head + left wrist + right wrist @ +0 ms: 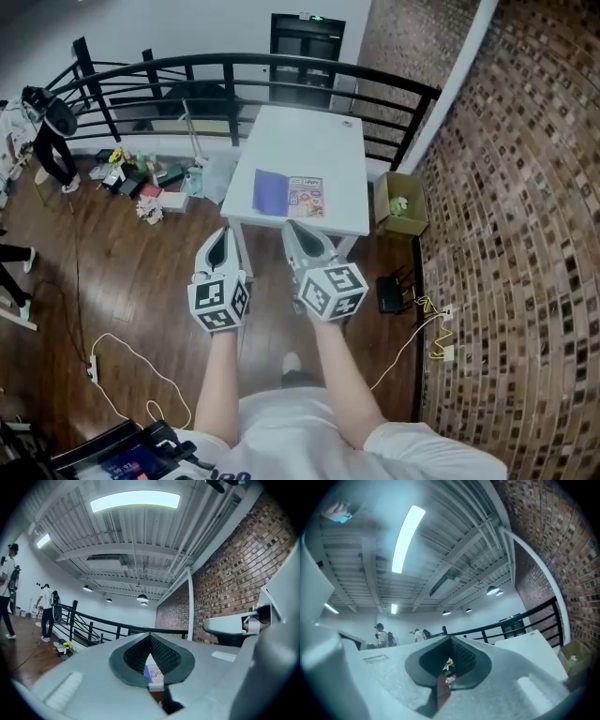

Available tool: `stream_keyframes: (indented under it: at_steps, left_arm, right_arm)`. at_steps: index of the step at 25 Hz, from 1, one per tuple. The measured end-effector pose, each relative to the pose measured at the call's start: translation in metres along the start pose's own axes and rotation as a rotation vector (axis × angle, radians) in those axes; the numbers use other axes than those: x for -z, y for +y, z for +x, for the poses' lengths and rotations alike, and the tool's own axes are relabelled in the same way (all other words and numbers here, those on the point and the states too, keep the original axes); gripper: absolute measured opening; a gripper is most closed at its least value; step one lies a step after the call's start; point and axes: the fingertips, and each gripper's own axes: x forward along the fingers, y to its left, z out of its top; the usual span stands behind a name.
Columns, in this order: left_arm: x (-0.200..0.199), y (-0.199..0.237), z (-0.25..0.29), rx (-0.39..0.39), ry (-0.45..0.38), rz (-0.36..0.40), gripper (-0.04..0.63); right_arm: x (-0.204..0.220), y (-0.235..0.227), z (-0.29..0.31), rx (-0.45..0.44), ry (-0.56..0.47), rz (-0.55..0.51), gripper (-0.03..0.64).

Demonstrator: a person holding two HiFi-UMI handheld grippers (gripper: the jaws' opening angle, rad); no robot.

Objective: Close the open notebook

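On the table (314, 141) lies the notebook (289, 195), print illegible.

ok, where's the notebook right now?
Head view, centre: the notebook lies open at the near edge of the white table, just beyond the left gripper and right gripper.

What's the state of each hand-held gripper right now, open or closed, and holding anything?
Left hand-held gripper: closed, holding nothing.
Right hand-held gripper: closed, holding nothing.
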Motion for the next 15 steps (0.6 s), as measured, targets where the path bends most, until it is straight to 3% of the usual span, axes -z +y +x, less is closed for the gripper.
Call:
stream_keyframes:
  at_steps: [3, 6, 10, 15]
  left_arm:
    - [-0.003, -0.013, 0.028, 0.004, -0.038, -0.006, 0.017]
    - [0.013, -0.034, 0.061, 0.021, -0.015, 0.007, 0.017]
    - [0.035, -0.057, 0.09, 0.041, 0.033, 0.017, 0.017]
    - [0.028, -0.066, 0.121, 0.057, 0.006, 0.028, 0.017]
  right_arm:
    - [0.003, -0.017, 0.001, -0.062, 0.001, -0.104, -0.014]
    - [0.019, -0.046, 0.01, -0.061, 0.065, -0.223, -0.012]
    - [0.029, -0.069, 0.017, -0.078, 0.106, -0.196, -0.012]
    - [0.028, -0.092, 0.029, -0.069, 0.136, -0.24, -0.012]
